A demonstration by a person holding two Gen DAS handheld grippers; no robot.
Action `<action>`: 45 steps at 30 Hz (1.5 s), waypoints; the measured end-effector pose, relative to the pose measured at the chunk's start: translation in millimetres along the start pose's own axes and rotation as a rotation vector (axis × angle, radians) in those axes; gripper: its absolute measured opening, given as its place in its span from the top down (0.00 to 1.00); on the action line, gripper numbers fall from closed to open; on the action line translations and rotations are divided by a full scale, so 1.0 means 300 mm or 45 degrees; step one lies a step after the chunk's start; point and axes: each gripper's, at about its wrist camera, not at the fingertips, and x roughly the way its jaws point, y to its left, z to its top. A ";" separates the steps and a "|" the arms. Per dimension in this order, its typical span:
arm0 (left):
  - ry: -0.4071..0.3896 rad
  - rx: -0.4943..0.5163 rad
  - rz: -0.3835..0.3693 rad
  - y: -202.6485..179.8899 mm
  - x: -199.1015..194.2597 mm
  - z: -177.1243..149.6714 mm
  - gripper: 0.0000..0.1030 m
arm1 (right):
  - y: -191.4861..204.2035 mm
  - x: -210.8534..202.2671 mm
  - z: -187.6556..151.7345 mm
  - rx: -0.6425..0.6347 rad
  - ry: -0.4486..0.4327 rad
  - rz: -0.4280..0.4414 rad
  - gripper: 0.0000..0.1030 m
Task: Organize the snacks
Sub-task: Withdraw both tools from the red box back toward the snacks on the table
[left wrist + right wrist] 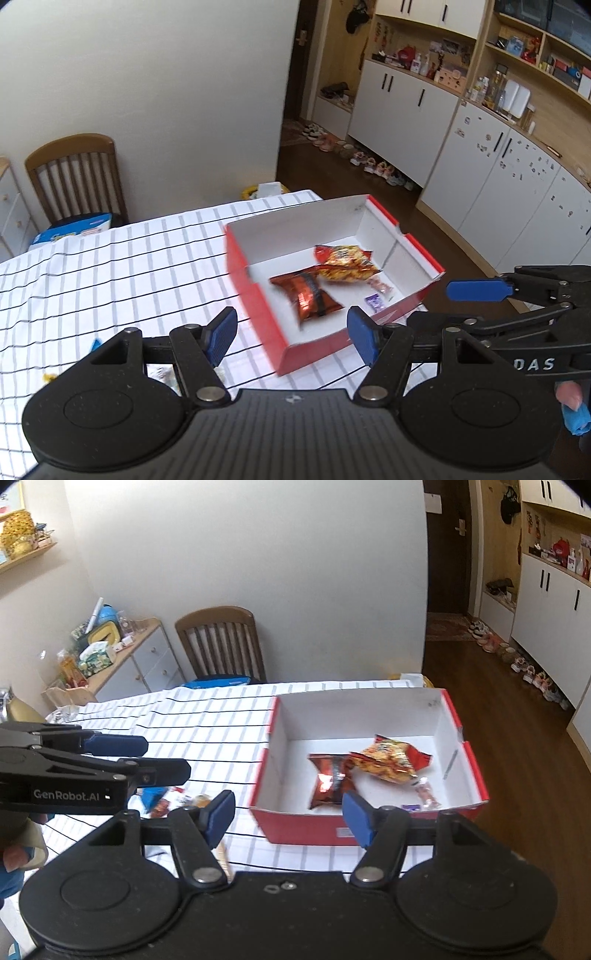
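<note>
Both my left claw (291, 334) and right claw (288, 818) are released and empty above the desk (207, 734), snacks (177, 803) left beside the red box (295, 827), so I risk knocking the box's near wall.

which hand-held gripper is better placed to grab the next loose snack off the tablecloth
Probably left. The left hand-held gripper hangs right above the loose snacks on the tablecloth. The right hand-held gripper sits open nearer the red box.
</note>
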 end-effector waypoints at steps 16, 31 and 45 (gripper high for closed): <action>-0.066 -0.071 0.067 0.228 -0.192 -0.177 0.28 | 0.293 0.003 -0.070 -0.022 -0.048 0.081 0.14; -0.092 -0.196 0.171 0.485 -0.247 -0.337 0.20 | 0.442 0.136 -0.164 -0.098 0.013 0.080 0.00; 0.006 -0.176 0.348 0.756 -0.129 -0.415 0.20 | 0.416 0.300 -0.237 -0.103 0.160 0.038 0.02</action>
